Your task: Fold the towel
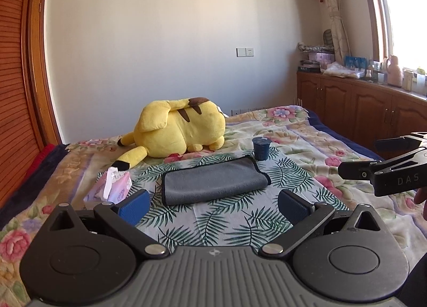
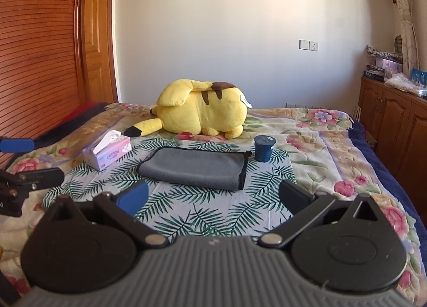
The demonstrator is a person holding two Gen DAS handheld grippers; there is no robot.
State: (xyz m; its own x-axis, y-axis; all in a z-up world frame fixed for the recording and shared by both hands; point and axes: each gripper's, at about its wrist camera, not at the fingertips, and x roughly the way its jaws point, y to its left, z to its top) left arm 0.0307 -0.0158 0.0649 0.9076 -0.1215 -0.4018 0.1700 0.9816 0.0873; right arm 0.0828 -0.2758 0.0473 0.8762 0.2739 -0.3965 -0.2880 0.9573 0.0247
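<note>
A grey towel with black trim lies folded on a leaf-print cloth on the bed; it also shows in the right wrist view. My left gripper is open and empty, hovering just short of the towel's near edge. My right gripper is open and empty, also short of the towel. The right gripper shows at the right edge of the left wrist view, and the left gripper at the left edge of the right wrist view.
A yellow plush toy lies behind the towel. A dark blue cup stands at the towel's far right corner. A pink tissue box sits to its left. Wooden cabinets line the right wall, a wooden wardrobe the left.
</note>
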